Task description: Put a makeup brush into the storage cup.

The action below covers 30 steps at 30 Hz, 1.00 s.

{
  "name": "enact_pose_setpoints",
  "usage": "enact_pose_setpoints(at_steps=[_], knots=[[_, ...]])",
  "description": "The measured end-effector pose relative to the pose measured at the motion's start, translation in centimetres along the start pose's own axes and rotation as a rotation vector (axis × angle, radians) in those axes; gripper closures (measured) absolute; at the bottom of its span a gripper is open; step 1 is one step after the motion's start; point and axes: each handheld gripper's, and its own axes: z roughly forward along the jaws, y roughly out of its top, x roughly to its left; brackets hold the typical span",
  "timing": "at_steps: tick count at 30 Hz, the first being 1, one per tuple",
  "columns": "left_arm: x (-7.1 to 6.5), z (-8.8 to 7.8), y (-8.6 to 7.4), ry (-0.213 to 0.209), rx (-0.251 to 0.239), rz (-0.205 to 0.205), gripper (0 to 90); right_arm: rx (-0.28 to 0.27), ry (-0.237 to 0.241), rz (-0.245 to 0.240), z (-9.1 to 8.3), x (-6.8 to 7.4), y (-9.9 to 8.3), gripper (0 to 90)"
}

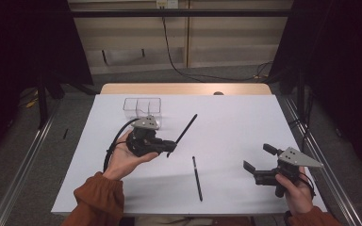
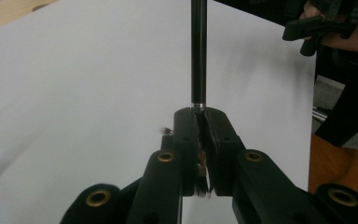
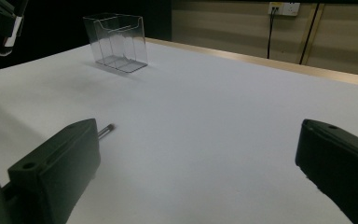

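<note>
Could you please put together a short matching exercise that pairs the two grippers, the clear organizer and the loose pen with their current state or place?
Things:
1. left gripper
2. right gripper
3. clear organizer
4. loose pen

States or places:
A. lying flat on the white table, between the two hands
B. jaws wide apart, nothing between them
C. shut on a black pen held above the table
D. standing near the table's far edge, with no pen in it

Pairs: 1-C, 2-B, 3-D, 4-A
</note>
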Motion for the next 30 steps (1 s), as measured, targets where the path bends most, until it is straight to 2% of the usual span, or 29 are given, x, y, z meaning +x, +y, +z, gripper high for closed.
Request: enact_pose_setpoints(at_steps=[7, 10, 21, 26, 30], knots=[[-0.4, 0.7, 0.5, -0.024, 0.082, 0.005, 84.0, 0.000, 0.002, -0.004, 0.0, 0.0, 0.0, 0.0], [-0.6, 0.9, 0.7, -0.009, 0.124, 0.021, 84.0, -0.001, 0.003, -0.005, 0.0, 0.0, 0.0, 0.0], [-1.3, 1.9, 1.3, -0.030, 0.258, 0.048, 84.0, 0.002, 0.010, -0.009, 0.1, 0.1, 0.0, 0.0], [-1.5, 2.4, 1.3, -0.013, 0.321, 0.054, 84.0, 0.007, 0.019, -0.009, 0.1, 0.2, 0.0, 0.0], [-1.5, 2.5, 1.4, -0.023, 0.360, 0.069, 84.0, 0.010, 0.036, -0.016, 0.2, 0.3, 0.0, 0.0]])
